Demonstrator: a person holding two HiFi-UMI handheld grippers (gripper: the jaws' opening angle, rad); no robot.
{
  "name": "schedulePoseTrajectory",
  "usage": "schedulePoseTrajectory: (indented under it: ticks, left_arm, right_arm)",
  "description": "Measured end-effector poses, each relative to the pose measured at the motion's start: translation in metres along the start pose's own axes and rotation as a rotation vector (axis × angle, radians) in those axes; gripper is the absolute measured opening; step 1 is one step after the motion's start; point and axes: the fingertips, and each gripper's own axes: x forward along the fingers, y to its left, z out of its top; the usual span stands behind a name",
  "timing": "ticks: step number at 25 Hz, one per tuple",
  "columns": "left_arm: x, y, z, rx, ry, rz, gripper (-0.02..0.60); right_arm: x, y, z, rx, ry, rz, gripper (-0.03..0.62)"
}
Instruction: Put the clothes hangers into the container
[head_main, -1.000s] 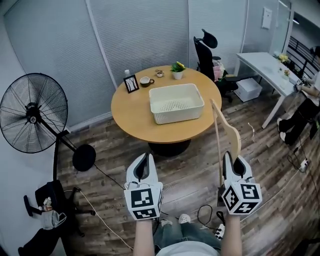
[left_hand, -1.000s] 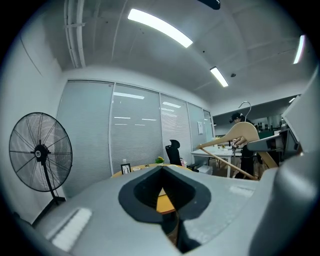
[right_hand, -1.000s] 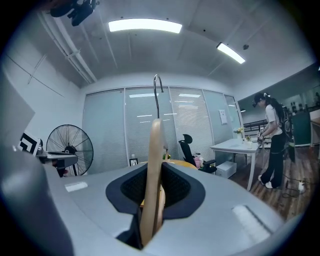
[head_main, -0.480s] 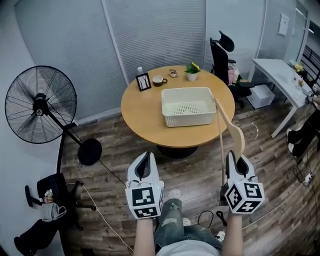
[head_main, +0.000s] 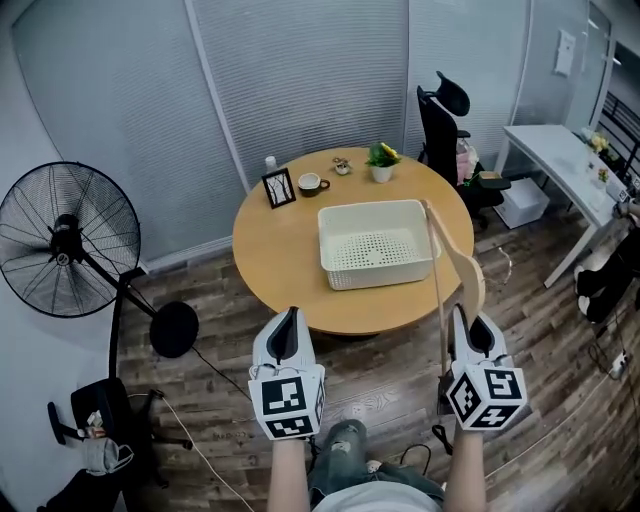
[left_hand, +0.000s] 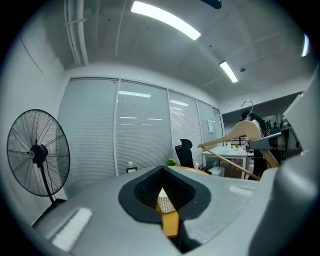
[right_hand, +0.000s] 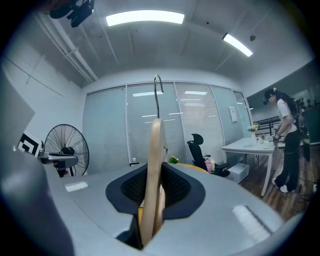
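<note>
My right gripper (head_main: 469, 335) is shut on a wooden clothes hanger (head_main: 452, 265), which stands up from the jaws toward the table; in the right gripper view the clothes hanger (right_hand: 154, 170) rises edge-on with its metal hook at the top. My left gripper (head_main: 289, 332) is shut with nothing in it. The white perforated container (head_main: 375, 242) sits on the round wooden table (head_main: 275, 265), ahead of both grippers. In the left gripper view the hanger (left_hand: 235, 142) shows at the right.
On the table's far side stand a small picture frame (head_main: 277, 187), a cup (head_main: 310, 184) and a potted plant (head_main: 381, 160). A standing fan (head_main: 62, 240) is at the left, a black office chair (head_main: 445, 130) and a white desk (head_main: 560, 165) at the right. Cables lie on the wooden floor.
The view has shifted so the table and container sit slightly lower and closer. Both grippers hold the same pose, the hanger still in the right one.
</note>
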Motion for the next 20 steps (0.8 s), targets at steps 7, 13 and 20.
schedulePoseTrajectory:
  ticks: [7,13,20]
  left_arm:
    - [0.074,0.019,0.018,0.011,-0.016,-0.046,0.0]
    - [0.121,0.038,0.024,0.017,-0.02,-0.071,0.0]
    - [0.157,0.057,0.017,0.011,0.0,-0.087,0.0]
  right_arm:
    - [0.066,0.002,0.016,0.0,-0.011,-0.027,0.08]
    - [0.11,0.003,0.023,0.007,-0.018,-0.051,0.08]
    - [0.146,0.009,0.017,0.007,0.004,-0.067,0.08]
